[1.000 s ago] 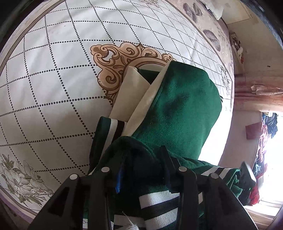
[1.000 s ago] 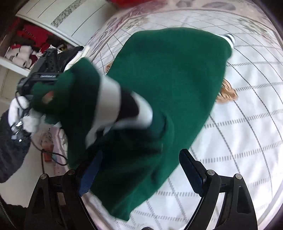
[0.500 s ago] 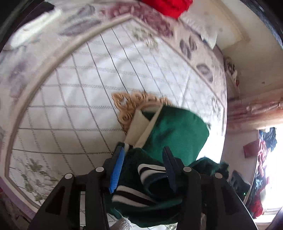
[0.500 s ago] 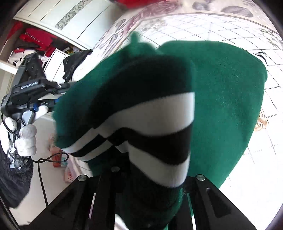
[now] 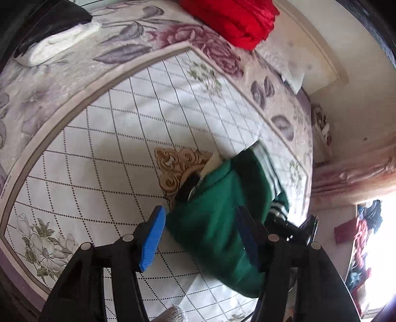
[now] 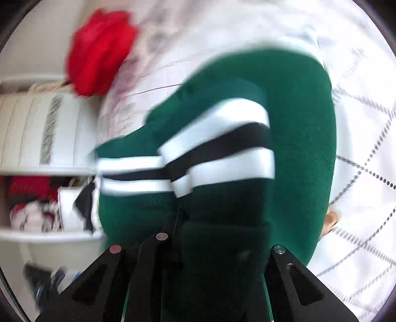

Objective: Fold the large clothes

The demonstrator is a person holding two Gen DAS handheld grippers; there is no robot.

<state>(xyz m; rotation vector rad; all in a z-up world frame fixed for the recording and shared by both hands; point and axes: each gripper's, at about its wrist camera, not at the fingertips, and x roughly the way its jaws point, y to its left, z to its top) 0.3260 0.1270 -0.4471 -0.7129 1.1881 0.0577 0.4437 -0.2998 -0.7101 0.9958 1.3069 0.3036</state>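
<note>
A: Where is the green garment (image 5: pixel 217 223)?

B: On the patterned bedspread (image 5: pixel 99 153), at five o'clock from its gold ornament (image 5: pixel 178 168). The far edge is blurred.

A: Left gripper (image 5: pixel 200 237)?

B: Jaws opening above the cloth, nothing pinched between them.

A: Right gripper (image 6: pixel 215 237)?

B: Clenched on the striped cuff (image 6: pixel 217 146); its fingertips are buried in the fabric, picture smeared.

A: Containers?

B: White shelves (image 6: pixel 47 168) at nine o'clock, holding red and white items too blurred to name. A red bundle (image 5: pixel 235 19) lies at twelve o'clock.
</note>
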